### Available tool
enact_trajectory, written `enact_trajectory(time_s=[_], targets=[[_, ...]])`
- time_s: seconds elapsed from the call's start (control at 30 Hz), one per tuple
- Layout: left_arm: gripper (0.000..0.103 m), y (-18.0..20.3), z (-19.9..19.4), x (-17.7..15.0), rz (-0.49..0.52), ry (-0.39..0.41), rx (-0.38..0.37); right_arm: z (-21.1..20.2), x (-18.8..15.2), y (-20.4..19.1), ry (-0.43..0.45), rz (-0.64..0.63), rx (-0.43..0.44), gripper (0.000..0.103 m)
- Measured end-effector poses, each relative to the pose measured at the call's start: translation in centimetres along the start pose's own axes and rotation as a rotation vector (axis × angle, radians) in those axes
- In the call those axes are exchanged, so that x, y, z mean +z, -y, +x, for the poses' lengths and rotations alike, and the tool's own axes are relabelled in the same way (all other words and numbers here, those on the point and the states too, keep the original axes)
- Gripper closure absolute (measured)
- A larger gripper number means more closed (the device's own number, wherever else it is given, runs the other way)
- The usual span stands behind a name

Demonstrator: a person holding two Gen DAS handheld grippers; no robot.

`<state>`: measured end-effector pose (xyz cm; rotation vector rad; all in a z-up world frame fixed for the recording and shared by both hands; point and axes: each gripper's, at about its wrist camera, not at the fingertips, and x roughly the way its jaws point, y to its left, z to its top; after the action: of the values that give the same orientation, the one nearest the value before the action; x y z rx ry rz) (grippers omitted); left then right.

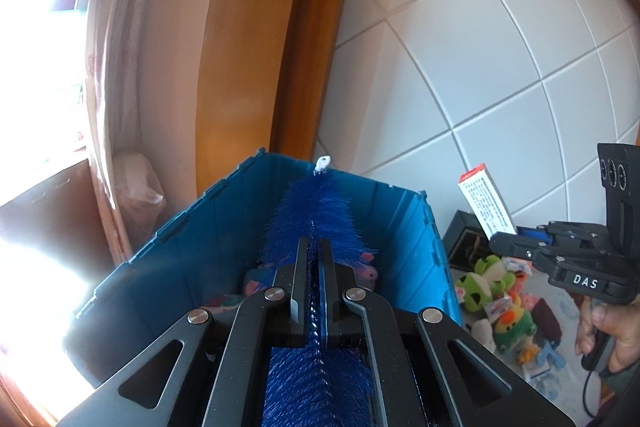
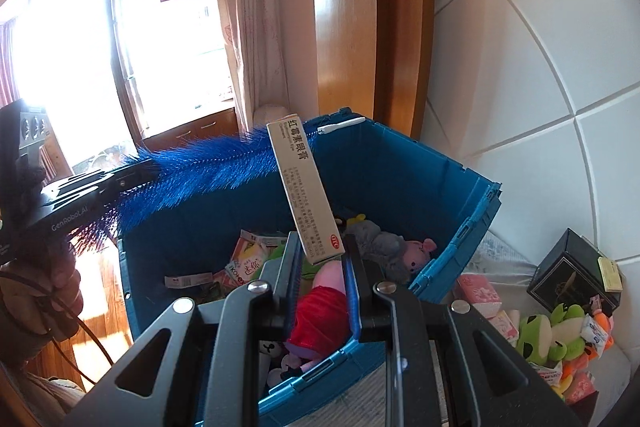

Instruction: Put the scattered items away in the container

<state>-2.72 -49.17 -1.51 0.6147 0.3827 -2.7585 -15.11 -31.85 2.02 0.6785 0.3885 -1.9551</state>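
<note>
My left gripper (image 1: pixel 315 245) is shut on the twisted wire stem of a blue bottle brush (image 1: pixel 316 203), which reaches out over the open blue crate (image 1: pixel 224 227); its white tip sits near the far rim. My right gripper (image 2: pixel 320 247) is shut on the lower end of a long cream ointment box (image 2: pixel 304 187) with red print, held upright above the crate (image 2: pixel 400 167). Each gripper shows in the other's view: the right gripper (image 1: pixel 498 243) to the crate's right, the left gripper (image 2: pixel 146 171) over its left rim. Inside lie a pink plush in a red dress (image 2: pixel 320 303), a grey plush (image 2: pixel 380 247) and packets.
Right of the crate on the pale surface lie green frog plushes (image 2: pixel 552 335), pink packets (image 2: pixel 478 291) and a black box (image 2: pixel 568 275) against the white tiled wall. A wooden frame, a curtain and a bright window stand behind. A person's hand (image 1: pixel 604 327) grips the right handle.
</note>
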Motion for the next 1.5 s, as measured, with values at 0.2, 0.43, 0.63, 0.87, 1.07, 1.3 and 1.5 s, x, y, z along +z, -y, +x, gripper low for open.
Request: enact_trajectory(time_s=[0.2,0.43,0.63,0.87,1.07,1.3,1.5], targets=[[0.101,-1.3,1.3,0.3,-0.01,-0.004,0.006,2.9,1.8,-0.4,-0.015,-0.015,0.016,0.084],[0.002,-2.1,3.1,0.7,-0.024,-0.043,0.037,5.7,3.4,-0.9,-0.036,-0.038,-0.029,0.0],[0.001,-3.3,2.6,0.0,-0.053,-0.06,0.044,5.6,2.8,-1.6,-0.047,-0.031,-0.008,0.0],[0.001,-3.6,2.2,0.2,-0.044,-0.046,0.095,4.6,2.6,-1.1,-0.035,-0.014,-0.018,0.0],[0.001,-3.0,1.8,0.1,-0.037,-0.054,0.1,2.7,1.4,-1.1,-0.021,0.01,-0.038,0.0],[0.001,-0.3,0.2,-1.0,-0.014,-0.054,0.101,-0.7,-1.2,-1.1,-0.012,0.027,-0.061,0.0],[0.0,4.5,-2.0,-1.9,0.032,-0.03,0.088,-5.5,-4.8,0.8,0.002,0.076,-0.1,0.0]])
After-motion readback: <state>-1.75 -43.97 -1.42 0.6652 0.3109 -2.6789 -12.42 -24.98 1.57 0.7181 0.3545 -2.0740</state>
